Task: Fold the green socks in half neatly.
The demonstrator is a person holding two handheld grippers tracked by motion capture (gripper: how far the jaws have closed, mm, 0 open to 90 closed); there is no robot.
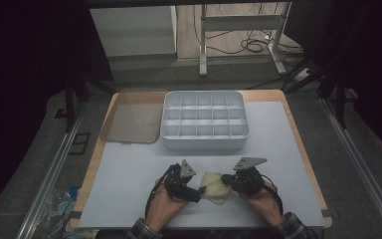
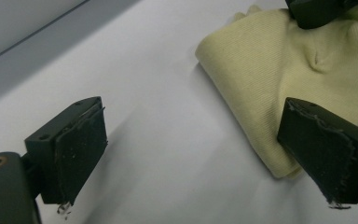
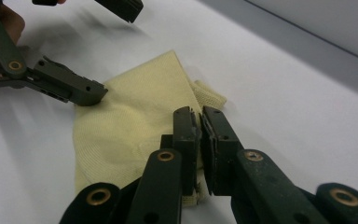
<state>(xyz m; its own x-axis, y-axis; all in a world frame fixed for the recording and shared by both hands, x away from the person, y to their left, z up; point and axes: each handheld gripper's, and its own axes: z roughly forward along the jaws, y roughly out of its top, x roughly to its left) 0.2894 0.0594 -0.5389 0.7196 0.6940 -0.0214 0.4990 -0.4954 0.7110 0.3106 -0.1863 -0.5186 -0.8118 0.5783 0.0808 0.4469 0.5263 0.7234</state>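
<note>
A pale yellow knitted cloth (image 1: 216, 186) lies bunched on the white mat near the front edge, between my two grippers. In the left gripper view the cloth (image 2: 279, 70) lies to the right. My left gripper (image 2: 200, 154) is open wide, its right jaw over the cloth's folded edge and its left jaw over bare mat. From the high view the left gripper (image 1: 199, 191) sits at the cloth's left side. My right gripper (image 3: 200, 119) has its jaws closed together on a small pinch of the cloth (image 3: 135, 116), which puckers there. It sits at the cloth's right side (image 1: 229, 181).
A white box (image 1: 204, 144) divided into several empty compartments stands at the back middle of the mat (image 1: 278, 149). Its translucent lid (image 1: 132, 122) lies flat to the left. The person's hands and plaid sleeves come in at the bottom.
</note>
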